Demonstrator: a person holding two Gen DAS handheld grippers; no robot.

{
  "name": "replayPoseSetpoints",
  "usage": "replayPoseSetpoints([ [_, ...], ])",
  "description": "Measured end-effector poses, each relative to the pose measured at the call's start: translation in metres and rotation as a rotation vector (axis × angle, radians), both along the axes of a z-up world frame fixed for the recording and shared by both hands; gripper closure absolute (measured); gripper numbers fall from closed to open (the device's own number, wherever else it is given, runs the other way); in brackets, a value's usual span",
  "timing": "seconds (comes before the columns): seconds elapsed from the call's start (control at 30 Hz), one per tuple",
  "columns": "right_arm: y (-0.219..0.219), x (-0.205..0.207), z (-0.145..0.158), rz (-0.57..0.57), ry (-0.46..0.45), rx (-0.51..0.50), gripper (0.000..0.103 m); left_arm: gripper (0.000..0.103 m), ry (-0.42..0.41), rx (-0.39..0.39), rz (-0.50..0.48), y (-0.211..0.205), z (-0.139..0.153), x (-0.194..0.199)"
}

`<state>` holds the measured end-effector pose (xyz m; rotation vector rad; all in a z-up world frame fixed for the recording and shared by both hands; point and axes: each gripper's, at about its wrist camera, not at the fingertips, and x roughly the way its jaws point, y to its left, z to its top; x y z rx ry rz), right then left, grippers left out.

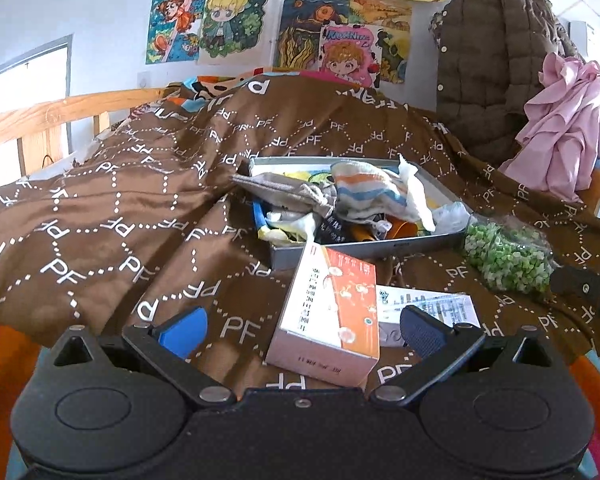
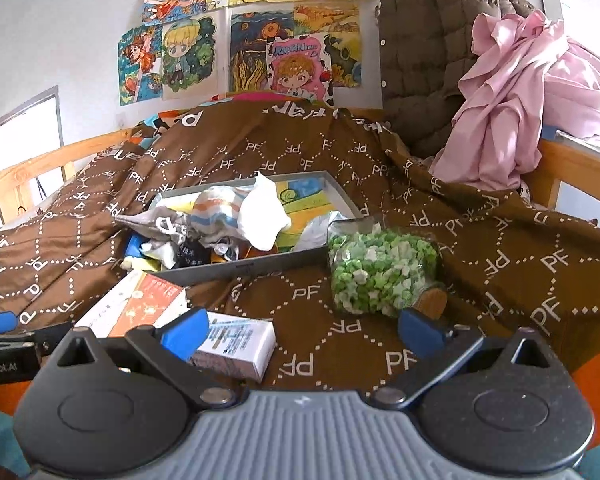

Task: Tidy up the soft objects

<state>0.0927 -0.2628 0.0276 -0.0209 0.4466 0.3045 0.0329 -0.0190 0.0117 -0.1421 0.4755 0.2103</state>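
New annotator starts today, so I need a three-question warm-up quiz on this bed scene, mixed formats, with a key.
1. True or false: the left gripper is shut on the orange and white box.
2. What lies on top of the pile in the grey tray?
A. striped cloth
B. pink garment
C. bag of green pieces
3. Fill in: the bag of green pieces lies on the ____ bedspread, outside the tray.

Key: 1 false, both grippers are open, including the right gripper; 2 A; 3 brown.
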Motion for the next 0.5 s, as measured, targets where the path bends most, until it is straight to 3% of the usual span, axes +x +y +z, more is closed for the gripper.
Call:
replayPoseSetpoints([
  [0.5,0.0055,-0.0061,-0.0081,0.02,0.014,-0.014,0.0,0.001,0.007,0.025,-0.013,-0.0047,-0.0035,-0.0047],
])
